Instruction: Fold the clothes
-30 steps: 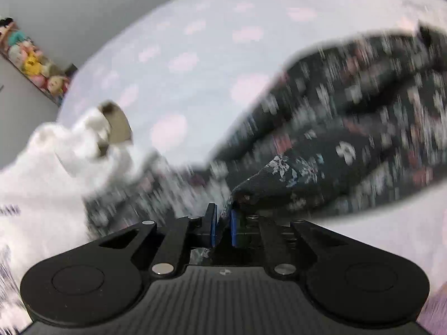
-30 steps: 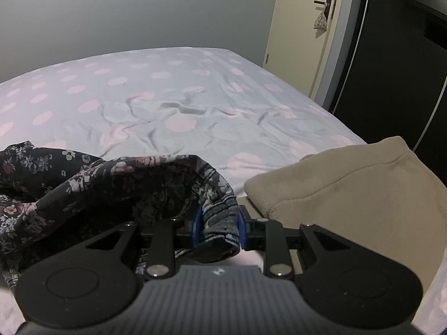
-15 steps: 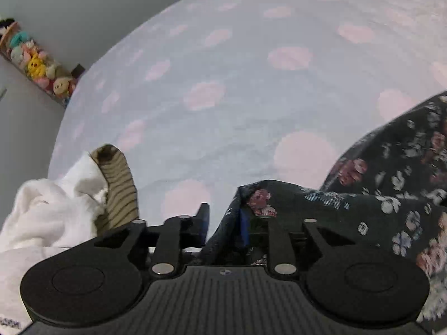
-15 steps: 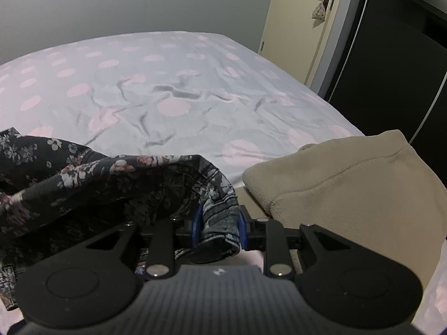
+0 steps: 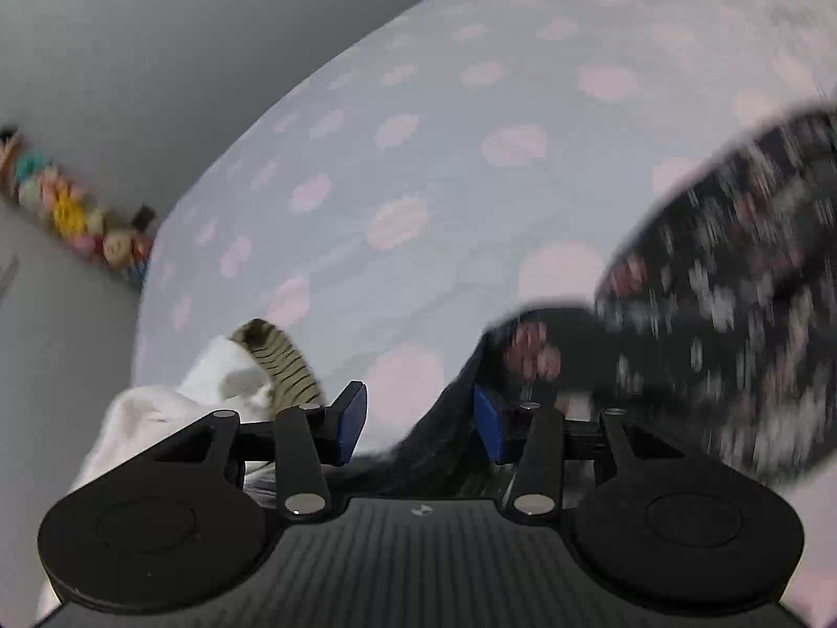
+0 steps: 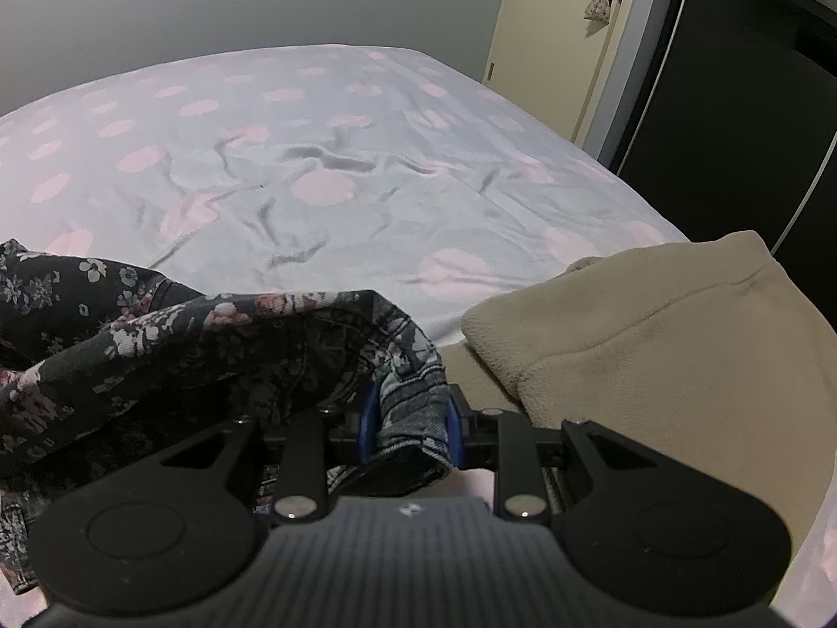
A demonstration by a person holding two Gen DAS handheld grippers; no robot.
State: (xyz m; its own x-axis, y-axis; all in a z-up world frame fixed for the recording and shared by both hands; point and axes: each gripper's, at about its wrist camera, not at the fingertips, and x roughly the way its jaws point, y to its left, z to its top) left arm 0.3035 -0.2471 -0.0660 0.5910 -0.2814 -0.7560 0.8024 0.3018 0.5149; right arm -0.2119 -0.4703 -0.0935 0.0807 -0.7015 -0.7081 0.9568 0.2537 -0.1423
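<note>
A dark floral garment [image 5: 722,282] lies blurred on the spotted bed sheet [image 5: 418,167] in the left wrist view. My left gripper [image 5: 418,421] has its jaws opening; a dark fold of the garment hangs against the right pad [image 5: 486,421], and the left pad is clear of it. In the right wrist view the same floral garment [image 6: 157,345] spreads to the left, and my right gripper [image 6: 410,418] is shut on a bunched edge of it.
A white garment [image 5: 157,418] with a striped piece [image 5: 282,361] lies at the left. A beige fleece garment [image 6: 654,335] lies at the right near the bed edge. Plush toys [image 5: 68,209] line a shelf. A door [image 6: 565,26] and a dark wardrobe [image 6: 758,104] stand beyond.
My left gripper's jaws have spread apart and let go of the floral cloth, and it has swung left and up. The right gripper keeps its grip and has barely moved.
</note>
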